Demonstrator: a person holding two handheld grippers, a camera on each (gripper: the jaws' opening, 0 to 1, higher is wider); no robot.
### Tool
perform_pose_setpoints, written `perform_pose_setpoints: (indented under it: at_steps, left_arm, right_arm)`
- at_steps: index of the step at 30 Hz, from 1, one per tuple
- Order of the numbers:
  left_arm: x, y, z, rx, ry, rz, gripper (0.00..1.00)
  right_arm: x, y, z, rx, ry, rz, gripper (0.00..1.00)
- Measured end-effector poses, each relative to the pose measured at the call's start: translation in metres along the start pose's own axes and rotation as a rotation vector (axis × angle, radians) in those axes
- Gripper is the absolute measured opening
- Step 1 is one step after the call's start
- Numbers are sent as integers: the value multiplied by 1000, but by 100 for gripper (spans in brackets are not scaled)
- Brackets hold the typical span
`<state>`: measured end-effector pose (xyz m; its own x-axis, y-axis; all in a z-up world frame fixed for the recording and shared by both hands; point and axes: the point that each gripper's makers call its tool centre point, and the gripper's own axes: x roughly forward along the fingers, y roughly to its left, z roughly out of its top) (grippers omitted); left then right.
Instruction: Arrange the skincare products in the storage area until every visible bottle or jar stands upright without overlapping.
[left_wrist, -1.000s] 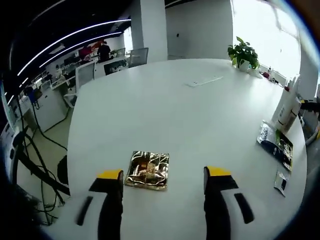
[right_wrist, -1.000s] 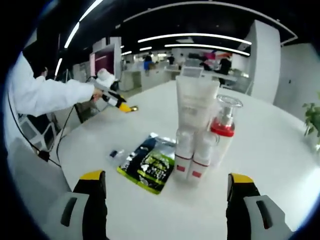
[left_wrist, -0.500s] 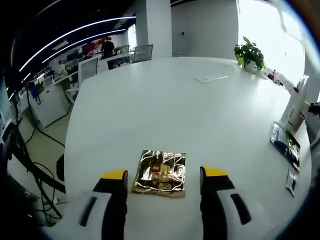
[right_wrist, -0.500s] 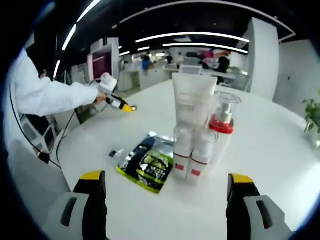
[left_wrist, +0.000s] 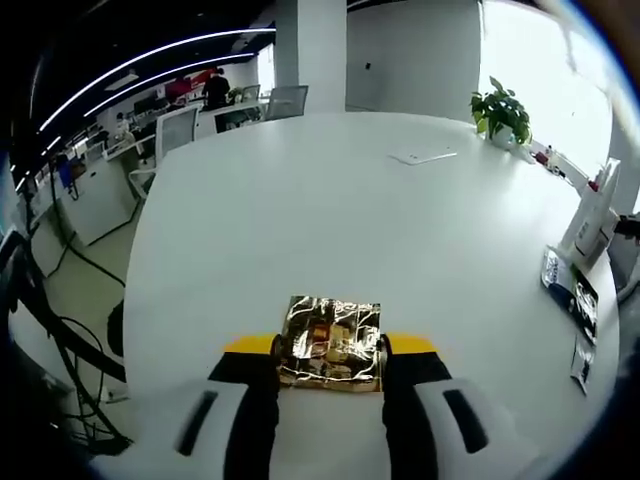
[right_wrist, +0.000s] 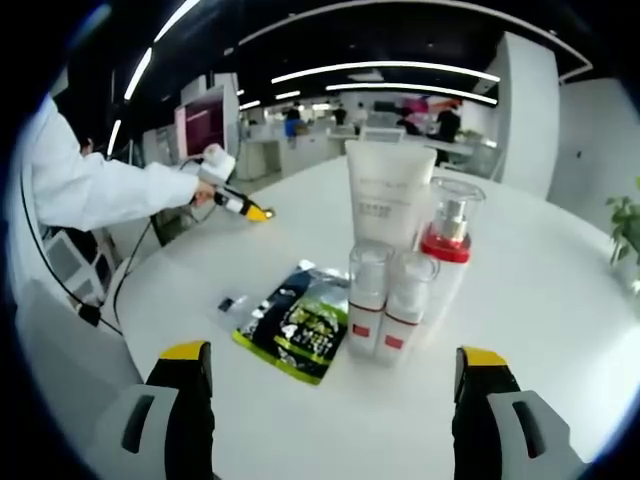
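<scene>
Since the earlier picture the left tool has gone from spread wide to squeezed in, and now it pinches the gold packet by its two side edges; the packet lies flat on the white bench, and I think the tool takes it from the sides because a flat thing has no top to grab; the packet's long side runs across, from one jaw to the other, and its far edge points off over the bench toward the plant.

The right tool is spread wide and holds nothing; it hangs in front of the skincare group; two small bottles stand up straight, side by side and touching, just in front of the big white tube and the pump bottle with the red collar; all four point up, so they look done to me; they stand very close together.

Just left of them the dark green packet lies flat, its long side running at a slant toward the bottles; a tiny sachet lies beside it.

Farther off, a person's hand in a white sleeve holds the other tool near the bench edge.
</scene>
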<state>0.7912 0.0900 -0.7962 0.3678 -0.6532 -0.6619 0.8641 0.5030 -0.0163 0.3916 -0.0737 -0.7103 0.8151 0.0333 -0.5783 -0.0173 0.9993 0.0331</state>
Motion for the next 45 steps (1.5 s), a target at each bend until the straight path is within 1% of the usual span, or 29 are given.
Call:
perform_pose_setpoints:
  at_steps: [4, 7, 12, 13, 14, 15, 16, 17, 19, 20, 21, 25, 27, 31, 35, 38, 39, 40, 41, 45]
  left_arm:
    - [-1, 0, 0, 4, 2, 5, 40]
    - [0, -3, -1, 7, 6, -6, 40]
    - [-4, -13, -2, 34, 21, -35, 40]
    - [-5, -14, -1, 37, 18, -39, 37]
    - [-7, -17, 0, 40, 13, -44, 31]
    - [-7, -17, 1, 36, 15, -41, 19]
    - [-9, -19, 0, 34, 11, -43, 9]
    - [-9, -21, -1, 25, 15, -48, 10]
    - [-8, -24, -6, 32, 21, -59, 22]
    - [-8, -25, -1, 36, -6, -61, 23]
    - [-9, -28, 1, 47, -14, -70, 23]
    - [-9, -27, 5, 71, -24, -59, 32]
    - [-8, -23, 7, 68, -37, -43, 34]
    - [-6, -22, 4, 67, -28, -41, 45]
    - [-5, -24, -4, 58, -4, -59, 49]
    - [-4, -23, -4, 50, -10, -55, 47]
    - [-4, -24, -5, 24, -8, -55, 45]
    - [-4, -25, -3, 33, -12, -58, 39]
    - [-3, -27, -4, 14, -10, -60, 38]
    - [-3, -27, -5, 22, -6, -66, 38]
  right_arm:
    - [0, 0, 1, 0, -3, -2, 100]
    - [-1, 0, 1, -1, -2, -5, 100]
    - [-2, 0, 3, -2, -10, -9, 100]
    - [-2, 0, 3, 0, -10, -8, 100]
    - [-2, 0, 3, 0, -11, -8, 100]
    - [-2, 1, 3, -1, -11, -8, 100]
    - [-2, 1, 3, -4, -11, -6, 100]
    - [-2, 1, 3, -6, -8, -2, 100]
    - [-2, 2, 2, -9, -7, 0, 100]
    - [-2, 2, 3, -11, -8, 0, 100]
    - [-2, 2, 3, -11, -9, 0, 100]
    - [-1, 0, 4, -7, -12, -3, 100]
    - [-1, 1, 3, -7, -8, -1, 100]
    - [-1, 1, 3, -7, -6, -1, 100]
    - [-1, 1, 2, -6, -2, -1, 100]
    - [0, 3, 1, -9, 2, 4, 99]
    - [0, 3, 1, -10, 5, 4, 100]
    - [-1, 3, 1, -11, 4, 4, 100]
    - [0, 3, 1, -12, 4, 3, 100]
    - [1, 1, 0, -14, 5, 2, 100]
